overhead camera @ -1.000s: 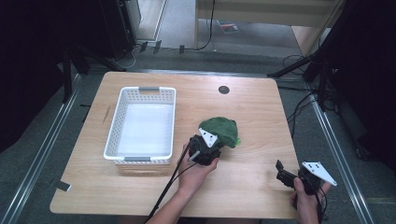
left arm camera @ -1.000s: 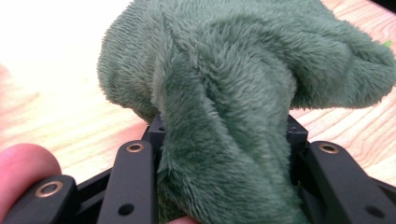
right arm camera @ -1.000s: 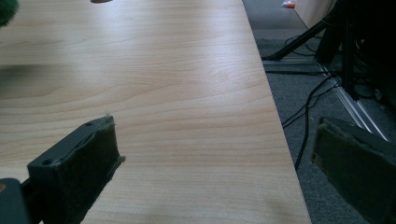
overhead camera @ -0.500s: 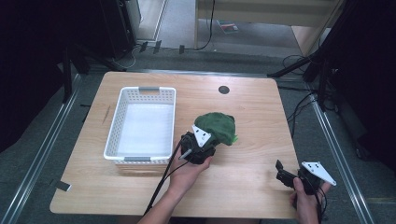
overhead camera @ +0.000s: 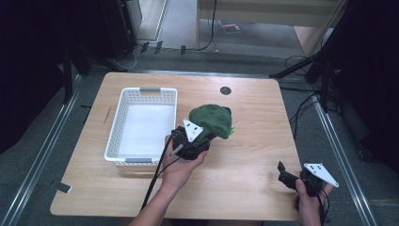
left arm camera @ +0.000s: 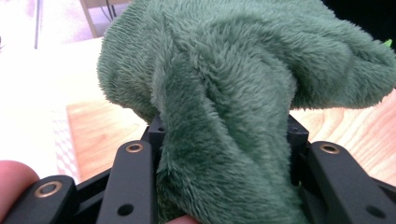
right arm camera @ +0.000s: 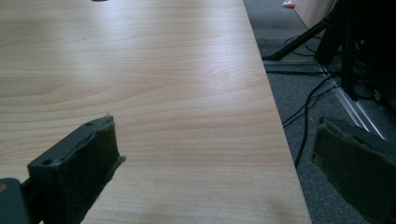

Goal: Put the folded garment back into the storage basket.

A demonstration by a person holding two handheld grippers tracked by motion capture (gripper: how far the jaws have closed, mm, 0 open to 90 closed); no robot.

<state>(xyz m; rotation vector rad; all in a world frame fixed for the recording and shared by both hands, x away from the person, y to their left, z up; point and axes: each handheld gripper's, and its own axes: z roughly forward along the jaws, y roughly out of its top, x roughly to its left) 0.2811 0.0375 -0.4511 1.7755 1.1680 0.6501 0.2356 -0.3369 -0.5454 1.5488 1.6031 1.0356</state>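
Observation:
A fluffy dark green cloth [overhead camera: 211,120] hangs bunched above the middle of the wooden table [overhead camera: 244,155], just right of a white basket [overhead camera: 141,123]. My left gripper [overhead camera: 203,139] is shut on its near edge; in the left gripper view the green cloth [left arm camera: 233,107] bulges up between the two black jaws and a fold is pinched between them. My right gripper [overhead camera: 285,172] rests at the table's near right corner, open, with nothing between its padded fingers [right arm camera: 88,158]. The right gripper view looks along the bare table's right edge.
The white perforated basket is empty and stands left of centre. A round black grommet [overhead camera: 225,90] sits in the far part of the tabletop. Cables and stand legs [overhead camera: 310,66] lie on the grey floor to the right of the table.
My left gripper has risen and moved left toward the basket, lifting the green cloth with it. The right gripper has stayed in place.

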